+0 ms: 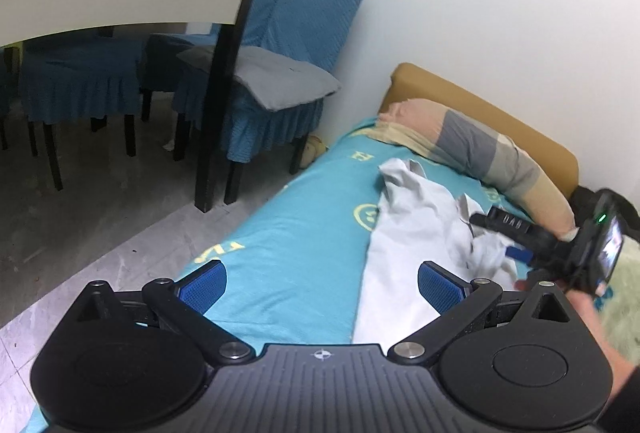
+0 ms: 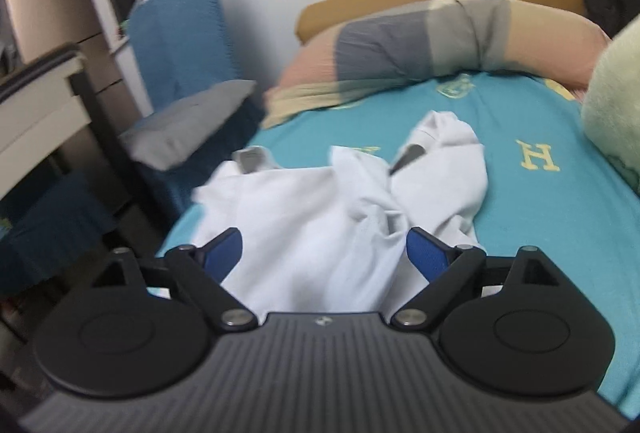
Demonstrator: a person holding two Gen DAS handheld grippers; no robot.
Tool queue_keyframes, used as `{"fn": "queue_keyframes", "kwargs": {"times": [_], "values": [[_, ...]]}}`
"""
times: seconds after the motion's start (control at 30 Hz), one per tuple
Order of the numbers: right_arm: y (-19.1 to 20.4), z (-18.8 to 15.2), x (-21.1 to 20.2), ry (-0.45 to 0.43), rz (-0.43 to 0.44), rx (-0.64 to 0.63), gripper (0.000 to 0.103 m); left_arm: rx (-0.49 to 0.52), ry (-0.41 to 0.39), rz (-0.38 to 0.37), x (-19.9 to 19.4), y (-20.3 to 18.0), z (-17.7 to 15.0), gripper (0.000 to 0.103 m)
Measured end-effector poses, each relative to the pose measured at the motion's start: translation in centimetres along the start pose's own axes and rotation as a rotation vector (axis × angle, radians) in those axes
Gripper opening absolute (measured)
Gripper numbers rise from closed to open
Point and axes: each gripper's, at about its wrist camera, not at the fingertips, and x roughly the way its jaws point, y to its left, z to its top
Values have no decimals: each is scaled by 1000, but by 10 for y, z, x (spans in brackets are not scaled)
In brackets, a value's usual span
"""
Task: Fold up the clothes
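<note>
A crumpled white garment (image 2: pixel 320 217) lies on the turquoise bed sheet (image 2: pixel 540 217) (pillow (image 2: pixel 440 37) beyond); left hand-held gripper (image 1: pixel 322 287) and right hand-held gripper (image 2: pixel 324 257) both gape wide, holding nothing.

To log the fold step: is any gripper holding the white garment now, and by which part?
Nothing is held. The left gripper and right gripper are both open, above the crumpled white garment on the bed.

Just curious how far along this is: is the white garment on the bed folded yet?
Not folded. The white garment lies rumpled and bunched on the teal sheet.
</note>
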Motion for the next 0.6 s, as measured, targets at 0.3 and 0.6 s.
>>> {"fn": "queue_keyframes", "kwargs": {"times": [0.3,0.6], "values": [[34,-10,-143,-69,51,-16,91,84,9,-98,-12,-28,-11,103],[36,-86,-287,-73,38,6,91,134,110,-166,-52,-39,-18,103]]}}
